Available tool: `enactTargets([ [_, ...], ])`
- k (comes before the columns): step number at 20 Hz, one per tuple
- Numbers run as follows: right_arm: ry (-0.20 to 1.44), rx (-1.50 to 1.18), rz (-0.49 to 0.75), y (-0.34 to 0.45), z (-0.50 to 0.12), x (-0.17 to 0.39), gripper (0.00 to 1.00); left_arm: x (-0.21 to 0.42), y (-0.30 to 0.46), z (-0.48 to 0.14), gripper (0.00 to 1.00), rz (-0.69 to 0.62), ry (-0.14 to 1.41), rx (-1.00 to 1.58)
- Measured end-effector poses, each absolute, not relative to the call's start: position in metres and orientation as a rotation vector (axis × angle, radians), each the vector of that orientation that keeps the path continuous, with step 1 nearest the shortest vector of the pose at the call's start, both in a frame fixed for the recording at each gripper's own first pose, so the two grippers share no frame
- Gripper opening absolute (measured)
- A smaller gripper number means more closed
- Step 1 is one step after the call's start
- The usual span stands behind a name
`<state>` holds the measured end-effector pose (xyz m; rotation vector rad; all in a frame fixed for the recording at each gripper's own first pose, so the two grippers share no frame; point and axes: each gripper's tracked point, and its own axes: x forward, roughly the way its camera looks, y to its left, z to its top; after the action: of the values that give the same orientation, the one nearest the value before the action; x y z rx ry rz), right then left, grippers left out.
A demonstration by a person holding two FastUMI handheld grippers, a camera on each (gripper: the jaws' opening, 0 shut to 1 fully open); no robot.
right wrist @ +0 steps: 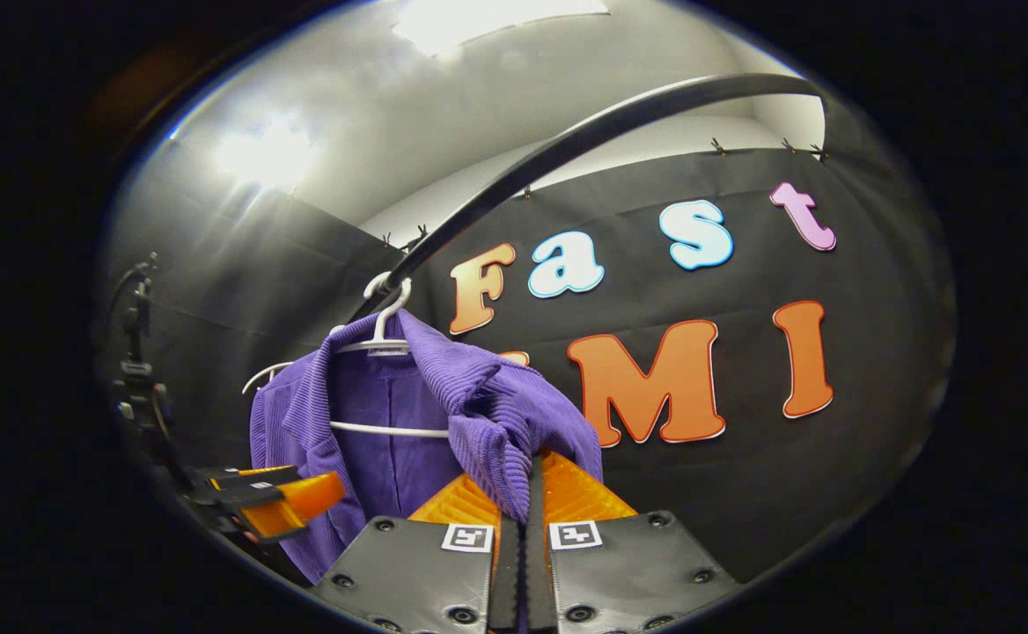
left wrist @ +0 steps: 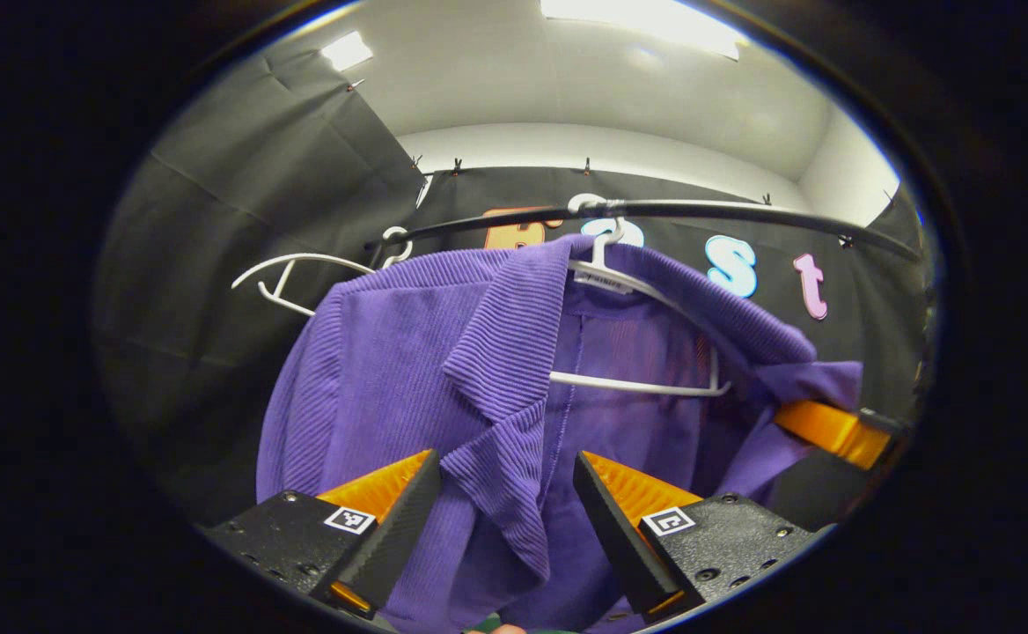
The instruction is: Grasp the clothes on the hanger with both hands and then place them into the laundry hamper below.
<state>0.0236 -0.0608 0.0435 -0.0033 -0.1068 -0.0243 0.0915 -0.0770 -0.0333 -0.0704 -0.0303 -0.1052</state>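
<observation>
The purple jacket (left wrist: 391,370) is the biggest thing here, a ribbed garment hanging open-fronted from a white hanger (left wrist: 628,291), its collar and lapel folded forward toward the left gripper view. One shoulder has slipped partly off the hanger on the far side, where the cloth is drawn out toward the other claw. In the right gripper view the same jacket (right wrist: 364,440) hangs to the left of centre with its sleeve or shoulder pulled forward.

Above it runs the dark rail (left wrist: 655,211), crossing the booth under the ceiling, and the hanger's hook sits over it. A second white hanger (left wrist: 303,273) hangs bare on the rail just beside the jacket, on its left in the left gripper view.

The left claw (left wrist: 507,493) stands wide apart, its two fingers on either side of the hanging lapel with clear gaps between them and the cloth, so nothing is pinched yet. The right claw (right wrist: 523,493) is clamped tight on a bunched fold of the purple cloth, both fingers pressed together with the fabric between them. From the left gripper view that right claw (left wrist: 831,431) shows at the jacket's far edge, the cloth stretched to it.
</observation>
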Motion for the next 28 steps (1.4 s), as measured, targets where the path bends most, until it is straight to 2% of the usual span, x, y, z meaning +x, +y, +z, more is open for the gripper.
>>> enactTargets([
  [2, -0.097, 0.013, -0.013, -0.059, 0.042, 0.025, 0.10, 0.104, -0.069, -0.039, 0.99, -0.019, -0.068, -0.034],
  [3, -0.097, 0.012, -0.018, -0.060, 0.041, 0.025, 0.10, 0.108, -0.065, -0.044, 0.91, 0.015, -0.076, 0.003],
  [6, -0.103, -0.003, -0.037, -0.062, 0.042, 0.024, 0.10, 0.111, -0.049, -0.052, 0.91, 0.078, -0.096, 0.105],
  [8, -0.102, 0.003, -0.041, -0.062, 0.041, 0.025, 0.10, 0.109, -0.037, -0.050, 0.66, 0.094, -0.098, 0.139],
  [13, -0.111, -0.008, -0.073, -0.068, 0.040, 0.027, 0.10, 0.084, -0.015, -0.014, 0.05, -0.009, -0.097, 0.113],
  [16, -0.135, -0.022, -0.133, -0.079, 0.043, 0.027, 0.10, 0.066, 0.014, 0.037, 0.05, 0.033, -0.167, 0.100],
  [21, -0.151, -0.023, -0.175, -0.087, 0.044, 0.033, 0.10, 0.073, 0.051, 0.117, 0.01, 0.119, -0.226, 0.206],
  [22, -0.153, -0.022, -0.179, -0.087, 0.045, 0.032, 0.10, 0.073, 0.054, 0.134, 0.04, 0.122, -0.256, 0.226],
  [24, -0.159, -0.018, -0.194, -0.092, 0.047, 0.032, 0.10, 0.085, 0.060, 0.159, 0.04, 0.120, -0.287, 0.263],
  [25, -0.163, -0.011, -0.203, -0.094, 0.049, 0.032, 0.10, 0.095, 0.063, 0.165, 0.06, 0.110, -0.281, 0.276],
  [28, -0.183, 0.019, -0.219, -0.097, 0.055, 0.035, 0.10, 0.128, 0.078, 0.171, 0.04, 0.060, -0.220, 0.304],
])
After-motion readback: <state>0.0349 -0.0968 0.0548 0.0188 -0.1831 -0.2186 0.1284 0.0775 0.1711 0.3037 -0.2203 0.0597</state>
